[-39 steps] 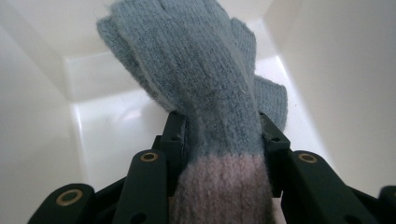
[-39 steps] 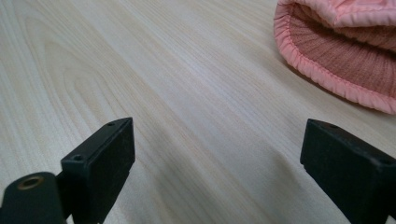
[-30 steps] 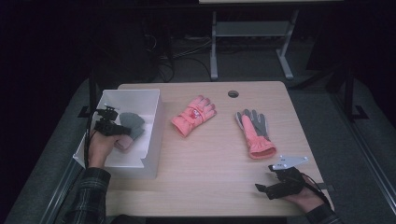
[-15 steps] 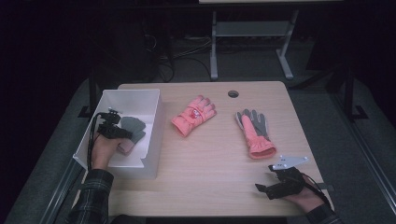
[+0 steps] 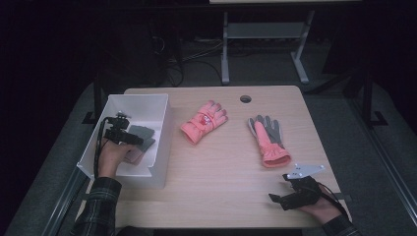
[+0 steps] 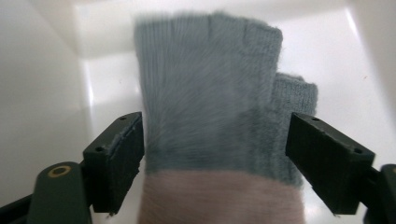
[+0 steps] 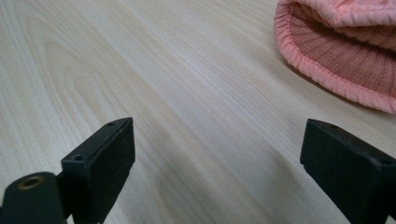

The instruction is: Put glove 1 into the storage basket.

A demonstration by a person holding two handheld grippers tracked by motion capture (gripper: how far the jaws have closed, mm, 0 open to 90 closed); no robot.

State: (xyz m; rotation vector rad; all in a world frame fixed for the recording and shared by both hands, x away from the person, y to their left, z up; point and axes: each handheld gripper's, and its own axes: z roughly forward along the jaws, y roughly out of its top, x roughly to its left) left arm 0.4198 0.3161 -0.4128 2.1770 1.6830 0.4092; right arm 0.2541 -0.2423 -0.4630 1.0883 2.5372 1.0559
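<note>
A bin [image 5: 160, 142] sits on the table's [image 5: 216, 172] left side, with a glove [image 5: 141, 135] lying inside it. Right of the bin lies a second glove [image 5: 202, 121], and farther right a third [image 5: 268, 139]. A hole [image 5: 245, 99] lies near the table's far edge.

High view overlooks table [image 5: 216, 167]; tool cameras sit close, sharing its gloves.

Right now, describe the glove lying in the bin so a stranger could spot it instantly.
Find the white bin at the table's left edge. Inside it lies a knitted fingerless glove, between the open jaws of the left gripper. Unlike the two salmon-pink gloves on the tabletop, it is grey with a dusty-pink cuff.
</note>
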